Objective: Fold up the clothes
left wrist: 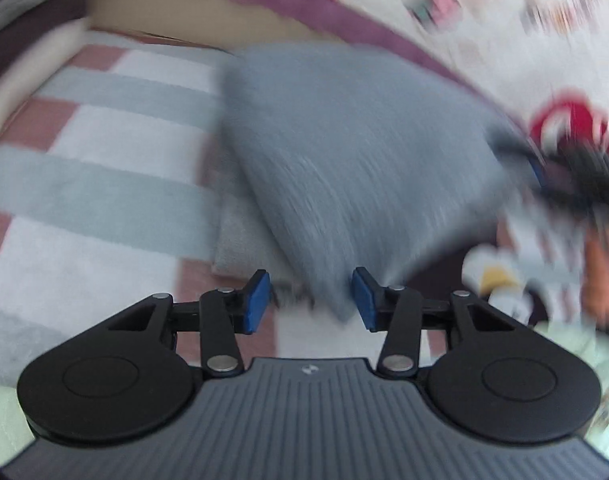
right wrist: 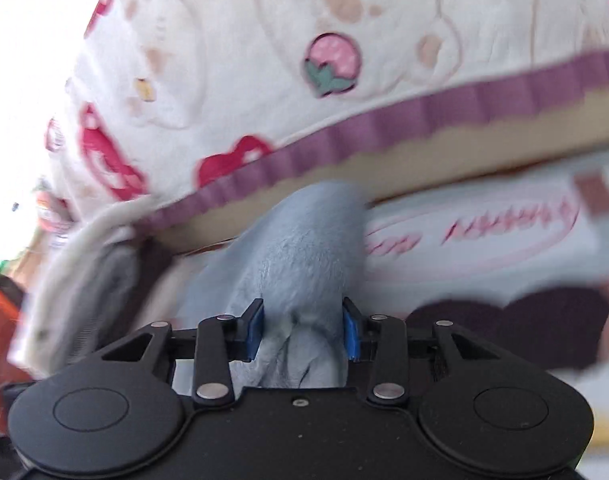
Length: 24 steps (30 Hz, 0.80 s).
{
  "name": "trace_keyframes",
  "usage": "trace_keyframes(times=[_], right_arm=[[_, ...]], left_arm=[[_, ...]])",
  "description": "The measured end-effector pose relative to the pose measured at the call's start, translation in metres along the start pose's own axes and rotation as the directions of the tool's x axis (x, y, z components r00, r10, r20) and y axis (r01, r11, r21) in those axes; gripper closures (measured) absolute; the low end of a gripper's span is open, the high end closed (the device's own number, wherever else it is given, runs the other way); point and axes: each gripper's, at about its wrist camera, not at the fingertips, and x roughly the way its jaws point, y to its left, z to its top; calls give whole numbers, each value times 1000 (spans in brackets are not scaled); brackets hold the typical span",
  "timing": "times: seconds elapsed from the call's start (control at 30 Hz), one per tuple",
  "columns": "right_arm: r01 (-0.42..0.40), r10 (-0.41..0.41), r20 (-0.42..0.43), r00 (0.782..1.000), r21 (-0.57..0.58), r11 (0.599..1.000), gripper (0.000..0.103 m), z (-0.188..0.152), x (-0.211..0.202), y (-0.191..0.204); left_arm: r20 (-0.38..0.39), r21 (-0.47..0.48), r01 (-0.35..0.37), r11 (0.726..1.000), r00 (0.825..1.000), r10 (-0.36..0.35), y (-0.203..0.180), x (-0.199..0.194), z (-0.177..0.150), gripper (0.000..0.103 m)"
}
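Observation:
A grey knitted garment (left wrist: pixel 344 152) lies blurred over the checked bed cover, one corner pointing down at me. My left gripper (left wrist: pixel 311 302) is open: the corner's tip hangs between the blue pads (left wrist: pixel 258 300), close to the right one and well apart from the left. At the garment's right corner, the right gripper (left wrist: pixel 544 160) shows as a dark blur. In the right wrist view, a bunched fold of the grey garment (right wrist: pixel 300 256) fills the gap of my right gripper (right wrist: pixel 303 330), and both blue pads (right wrist: pixel 350 332) press on it.
The bed cover (left wrist: pixel 96 184) is pink, white and grey checked. A cream fleece blanket (right wrist: pixel 232 60) with strawberry prints and a purple hem runs along the far side. A lighter grey cloth (left wrist: pixel 240 248) lies under the garment. Something orange (right wrist: pixel 0 320) sits at the left.

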Motion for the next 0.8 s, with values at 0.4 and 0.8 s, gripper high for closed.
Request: trace_keyframes(times=[0.4,0.8], right_arm=[[159,-168,90,982,101,982,39,-39,-22,-11],[60,-90,-15,996,-635,770,75,-86,37,91]], left_arm=[[299,216,18,976,950,-84,-30,-43,17,59],[152,14,-75,997,986,72,30,24,23,74]])
